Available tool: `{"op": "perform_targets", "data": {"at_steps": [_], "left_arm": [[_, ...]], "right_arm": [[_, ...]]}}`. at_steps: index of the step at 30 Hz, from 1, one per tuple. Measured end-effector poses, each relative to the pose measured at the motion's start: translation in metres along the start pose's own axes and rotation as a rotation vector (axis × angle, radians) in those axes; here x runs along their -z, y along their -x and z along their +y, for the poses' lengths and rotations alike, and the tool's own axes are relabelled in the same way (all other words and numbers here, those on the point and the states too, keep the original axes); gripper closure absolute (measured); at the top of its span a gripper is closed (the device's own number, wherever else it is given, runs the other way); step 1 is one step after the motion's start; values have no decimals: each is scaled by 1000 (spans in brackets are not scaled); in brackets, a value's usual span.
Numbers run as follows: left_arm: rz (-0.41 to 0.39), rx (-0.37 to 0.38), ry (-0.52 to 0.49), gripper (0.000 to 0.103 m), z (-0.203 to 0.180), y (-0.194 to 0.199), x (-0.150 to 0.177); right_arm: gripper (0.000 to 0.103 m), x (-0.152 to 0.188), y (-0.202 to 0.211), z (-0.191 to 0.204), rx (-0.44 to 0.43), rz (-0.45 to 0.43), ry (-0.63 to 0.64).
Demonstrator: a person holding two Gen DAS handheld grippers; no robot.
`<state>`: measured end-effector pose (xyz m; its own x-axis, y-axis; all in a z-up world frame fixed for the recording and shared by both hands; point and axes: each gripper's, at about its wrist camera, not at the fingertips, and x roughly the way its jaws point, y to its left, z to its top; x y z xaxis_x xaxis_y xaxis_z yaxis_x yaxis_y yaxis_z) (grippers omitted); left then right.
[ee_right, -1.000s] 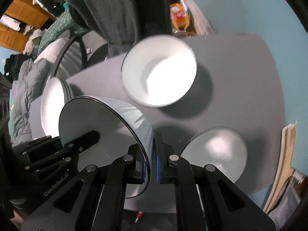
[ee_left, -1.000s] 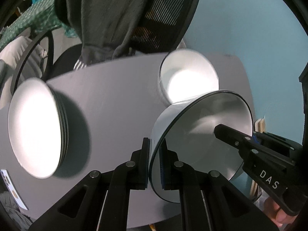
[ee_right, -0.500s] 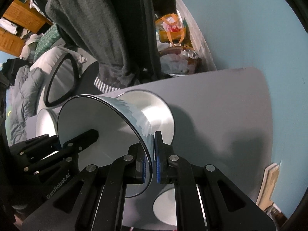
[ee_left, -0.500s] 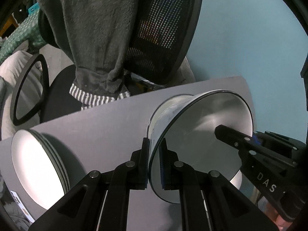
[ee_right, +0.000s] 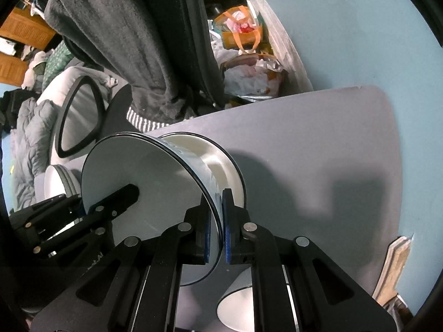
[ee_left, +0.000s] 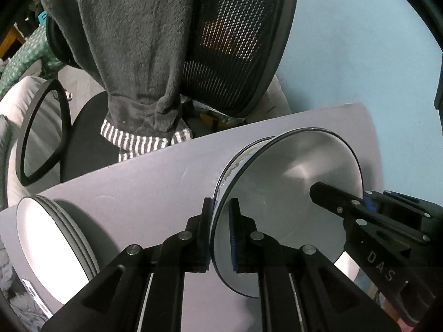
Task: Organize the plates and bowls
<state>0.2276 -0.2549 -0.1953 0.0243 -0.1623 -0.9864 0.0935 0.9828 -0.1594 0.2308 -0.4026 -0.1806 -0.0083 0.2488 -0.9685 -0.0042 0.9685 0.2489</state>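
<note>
Both the left gripper (ee_left: pixel 220 231) and right gripper (ee_right: pixel 216 227) clamp one bowl's (ee_left: pixel 290 193) rim, seemingly over another bowl (ee_right: pixel 218 163).

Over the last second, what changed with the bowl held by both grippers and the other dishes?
The held bowl, clamped at its rim by the left gripper and the right gripper, was carried over the second bowl and now sits partly in it, nesting. The third bowl slid toward the near edge of view. Both grips stayed shut; the plate stack stayed on the table.
</note>
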Motion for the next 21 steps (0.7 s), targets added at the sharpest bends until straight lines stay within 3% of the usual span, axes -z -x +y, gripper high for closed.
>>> {"op": "perform_targets", "data": {"at_steps": [5, 7, 11, 19, 21], "left_arm": [[11, -23, -29, 91, -5, -1, -2], [28, -14, -41, 83, -6, -5, -3], [41, -13, -37, 78, -4, -11, -1], [8, -9, -24, 64, 2, -4, 5], [-7, -5, -11, 60, 4, 0, 6]], "right_arm": [[94, -1, -2, -3, 7, 18, -7], [90, -1, -4, -4, 28, 36, -8], [87, 0, -2, -7, 13, 33, -25], [80, 3, 3, -7, 0, 17, -32], [69, 4, 6, -5, 15, 0, -30]]}}
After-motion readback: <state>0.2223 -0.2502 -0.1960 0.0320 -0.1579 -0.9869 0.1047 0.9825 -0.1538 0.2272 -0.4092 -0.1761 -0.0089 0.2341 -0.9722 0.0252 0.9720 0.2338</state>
